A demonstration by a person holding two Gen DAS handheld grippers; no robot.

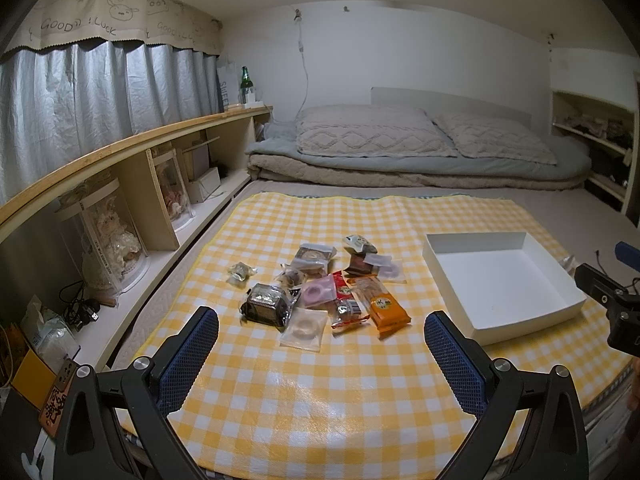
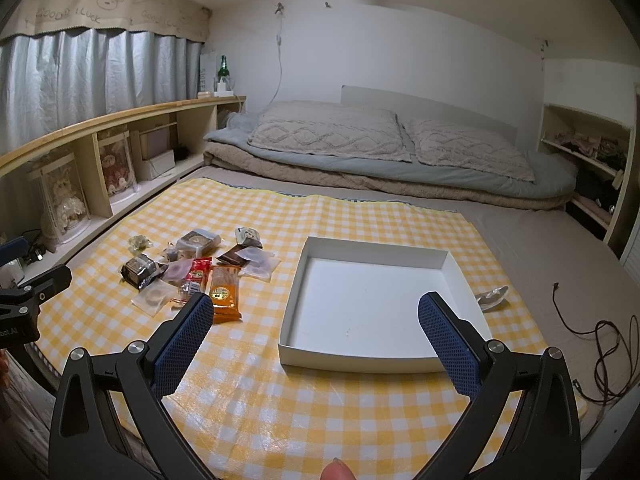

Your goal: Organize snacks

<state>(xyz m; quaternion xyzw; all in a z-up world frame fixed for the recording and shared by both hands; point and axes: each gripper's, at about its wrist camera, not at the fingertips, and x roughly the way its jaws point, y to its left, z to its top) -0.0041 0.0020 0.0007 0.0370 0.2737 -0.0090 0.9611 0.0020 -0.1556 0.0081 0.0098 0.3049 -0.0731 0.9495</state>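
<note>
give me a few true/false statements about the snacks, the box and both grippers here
1. The white shallow cardboard box holds several snacks. False: no snack lies inside.
2. The orange flat snack packet lies on the yellow checked cloth. True.
3. The left gripper is shut on a packet. False: it is open, holding nothing.
4. The right gripper is open. True.
5. The green glass bottle stands on the wooden shelf. True.

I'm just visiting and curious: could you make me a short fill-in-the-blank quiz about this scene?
1. The white box holds ____ snacks.
2. The snack pile lies on a yellow-and-white ____ cloth.
3. Both the left gripper and the right gripper are ____.

Missing words: no; checked; open
</note>
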